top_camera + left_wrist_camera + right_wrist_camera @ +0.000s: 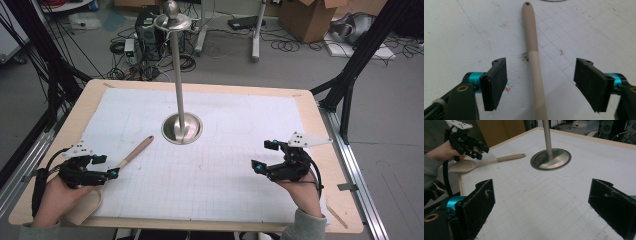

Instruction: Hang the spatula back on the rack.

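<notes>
The big table (320, 150) is sitting under a white sheet with a grid drawn on it, and that sheet is giving everything a flat place to lie. A tall metal pole stand (178, 75) is standing upright near the middle of the far half. Its round dish base (550, 159) is resting flat on the sheet, which is probably keeping the pole steady. The dish is holding nothing but the pole.

A tan spoon (486, 161) is lying flat at the left side. Its bowl is pointing toward the person and its long handle is pointing toward the stand. There is nothing in the bowl.

The left hand-held gripper (540, 83) is hanging low over the spoon with its 2 jaws spread wide, 1 on each side of the handle, not touching it. It is gripping nothing. I think it is lined up like this to pinch the handle.

The right hand-held gripper (272, 157) is waiting well apart on the right side, jaws wide apart too, with nothing between them.
</notes>
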`<act>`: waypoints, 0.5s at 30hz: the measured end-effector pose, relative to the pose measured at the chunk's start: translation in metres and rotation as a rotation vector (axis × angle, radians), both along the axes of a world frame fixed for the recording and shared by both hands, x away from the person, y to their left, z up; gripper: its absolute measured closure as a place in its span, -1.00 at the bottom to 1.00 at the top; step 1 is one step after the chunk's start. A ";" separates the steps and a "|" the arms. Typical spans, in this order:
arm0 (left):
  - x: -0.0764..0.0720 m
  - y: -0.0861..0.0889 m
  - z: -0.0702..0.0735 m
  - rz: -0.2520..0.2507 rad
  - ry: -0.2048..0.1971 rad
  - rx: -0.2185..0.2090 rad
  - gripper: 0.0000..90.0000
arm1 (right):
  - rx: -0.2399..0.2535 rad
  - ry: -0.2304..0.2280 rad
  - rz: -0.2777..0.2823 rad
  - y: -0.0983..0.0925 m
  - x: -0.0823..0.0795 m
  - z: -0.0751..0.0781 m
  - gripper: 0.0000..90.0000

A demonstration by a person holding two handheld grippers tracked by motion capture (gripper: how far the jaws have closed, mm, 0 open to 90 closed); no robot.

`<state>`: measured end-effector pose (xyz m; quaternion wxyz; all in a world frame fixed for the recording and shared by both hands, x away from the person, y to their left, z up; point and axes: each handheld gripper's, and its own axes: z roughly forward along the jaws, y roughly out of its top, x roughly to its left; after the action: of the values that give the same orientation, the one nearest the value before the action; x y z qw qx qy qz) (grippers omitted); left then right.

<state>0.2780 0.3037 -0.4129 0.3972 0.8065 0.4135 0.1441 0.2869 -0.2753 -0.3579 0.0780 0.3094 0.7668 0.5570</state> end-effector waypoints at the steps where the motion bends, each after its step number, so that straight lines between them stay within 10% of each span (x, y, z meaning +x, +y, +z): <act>1: 0.000 -0.001 -0.001 0.000 -0.001 0.007 -0.33 | -0.001 0.000 0.000 0.000 0.000 0.000 -0.86; 15: 0.002 -0.006 -0.009 0.032 0.040 0.069 0.01 | -0.002 0.003 -0.003 -0.001 0.001 -0.001 -0.86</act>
<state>0.2797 0.2975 -0.4214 0.3586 0.8157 0.4289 0.1484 0.2874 -0.2761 -0.3588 0.0780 0.3113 0.7669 0.5558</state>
